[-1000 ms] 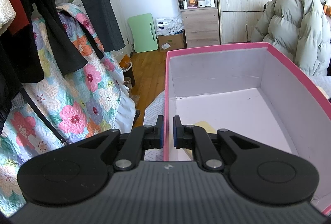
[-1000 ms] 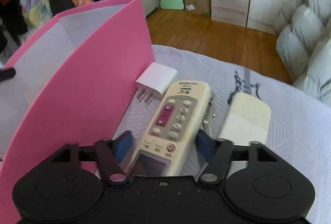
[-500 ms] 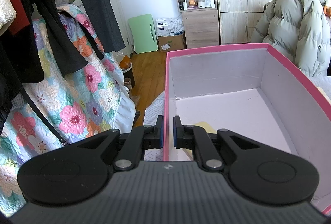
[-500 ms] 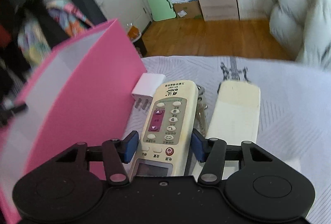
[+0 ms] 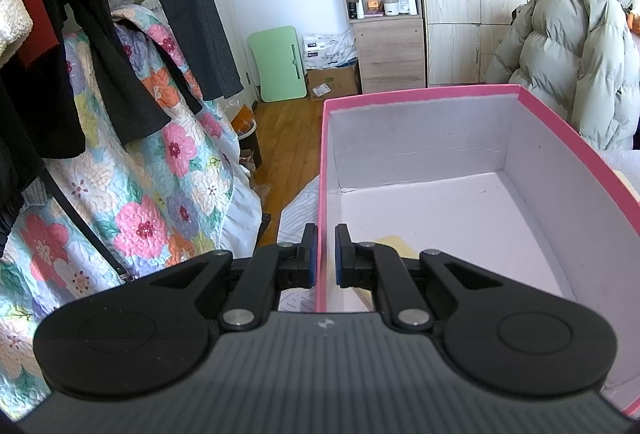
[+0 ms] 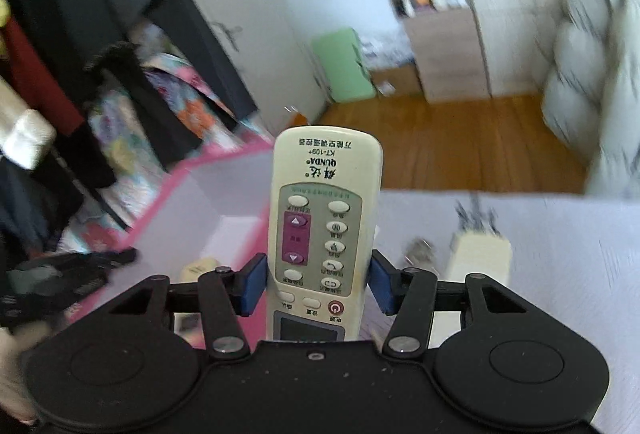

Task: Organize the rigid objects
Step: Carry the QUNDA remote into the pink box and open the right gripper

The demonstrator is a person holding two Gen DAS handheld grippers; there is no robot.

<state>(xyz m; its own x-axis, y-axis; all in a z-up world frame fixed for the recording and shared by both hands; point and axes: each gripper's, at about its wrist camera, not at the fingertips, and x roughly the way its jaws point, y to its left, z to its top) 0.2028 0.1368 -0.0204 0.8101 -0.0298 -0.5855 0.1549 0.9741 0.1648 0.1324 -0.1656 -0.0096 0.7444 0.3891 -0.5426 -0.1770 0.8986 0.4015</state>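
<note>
My left gripper (image 5: 326, 254) is shut on the left wall of the pink box (image 5: 424, 91), which is white inside and holds a pale yellow item (image 5: 394, 244) near its close end. My right gripper (image 6: 318, 284) is shut on a cream air-conditioner remote (image 6: 320, 209) and holds it lifted off the bed, over the box's pink edge (image 6: 176, 173). The left gripper shows blurred at the left of the right wrist view (image 6: 72, 270). A second cream remote (image 6: 480, 254) and a bunch of keys (image 6: 418, 248) lie on the bed to the right.
The box stands on a pale striped bedspread (image 6: 560, 234). Hanging dark clothes (image 5: 120, 33) and a floral quilt (image 5: 152, 193) are at the left. A puffy grey-green coat (image 5: 568, 53) is at the right. A wooden floor, shelves and wardrobe lie beyond.
My right gripper has shut on the remote, lifted it off the bed and swung it left toward the box. The left gripper has stayed clamped on the box wall.
</note>
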